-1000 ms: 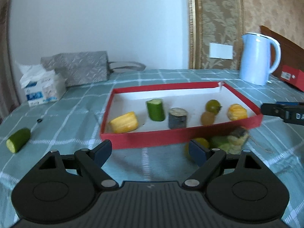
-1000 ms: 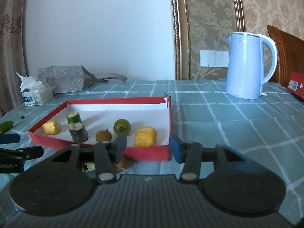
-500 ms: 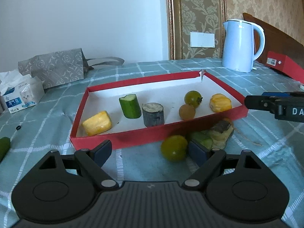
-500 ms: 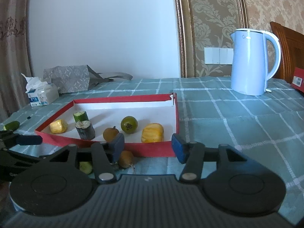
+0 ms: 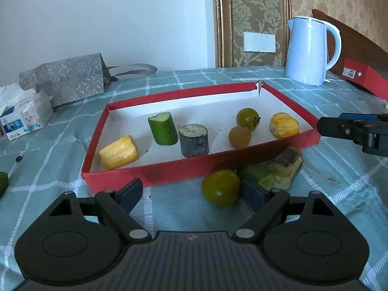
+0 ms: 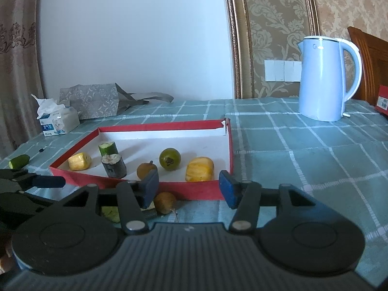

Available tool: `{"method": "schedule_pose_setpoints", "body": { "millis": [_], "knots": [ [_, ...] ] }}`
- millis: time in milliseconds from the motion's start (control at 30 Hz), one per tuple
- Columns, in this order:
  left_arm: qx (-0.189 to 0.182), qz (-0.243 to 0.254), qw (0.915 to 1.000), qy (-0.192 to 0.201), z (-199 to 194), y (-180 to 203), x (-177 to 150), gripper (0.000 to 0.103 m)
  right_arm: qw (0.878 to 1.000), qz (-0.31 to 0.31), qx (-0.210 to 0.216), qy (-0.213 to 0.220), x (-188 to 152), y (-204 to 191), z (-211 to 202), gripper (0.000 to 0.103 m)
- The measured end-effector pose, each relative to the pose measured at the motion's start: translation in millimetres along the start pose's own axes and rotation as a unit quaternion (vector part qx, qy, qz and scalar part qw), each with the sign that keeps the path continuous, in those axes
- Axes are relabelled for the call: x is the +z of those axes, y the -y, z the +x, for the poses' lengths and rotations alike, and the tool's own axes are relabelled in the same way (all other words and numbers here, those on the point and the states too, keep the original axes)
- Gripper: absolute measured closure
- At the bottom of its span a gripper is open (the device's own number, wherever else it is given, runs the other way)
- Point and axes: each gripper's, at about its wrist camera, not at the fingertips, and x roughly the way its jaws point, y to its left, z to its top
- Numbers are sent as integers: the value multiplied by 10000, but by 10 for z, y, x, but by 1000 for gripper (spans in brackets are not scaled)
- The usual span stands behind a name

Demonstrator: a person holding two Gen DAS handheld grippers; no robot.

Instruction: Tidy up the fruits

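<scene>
Hovering low over the tabletop (image 5: 169,208), the left tongs (image 5: 191,192) gape wide and hold nothing, with a green tomato (image 5: 220,190) on the cloth just inside the right finger, near the red tray's (image 5: 169,173) front wall. The right tongs (image 6: 188,188) also stand wide and empty at the tray's near right corner; 6 fruit pieces sit inside, open cloth to the right.

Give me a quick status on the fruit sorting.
Left tool open, right tool open, both empty. Six pieces in red tray; green tomato loose just ahead of left tool. Scrap pile crowds its right side.
</scene>
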Motion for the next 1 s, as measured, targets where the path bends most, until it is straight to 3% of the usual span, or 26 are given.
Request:
{"method": "schedule_pose_setpoints", "body": {
  "millis": [233,367,600,733,1000],
  "knots": [
    [-82,-279,9995,-133,61,-51,35,15,10000,64,4,9,-1,11,4,42],
    [-313,-157,9990,-276,56,-12,3,34,10000,22,-8,24,-2,-4,-3,42],
    [-309,-194,9989,-293,88,-12,17,35,10000,42,11,0,-4,5,0,42],
    [-411,-179,9985,-298,90,-1,26,45,10000,37,19,-35,-9,-4,10,42],
    [-386,28,9990,-207,83,58,16,48,10000,8,26,-80,-18,-15,29,42]
  ]
}}
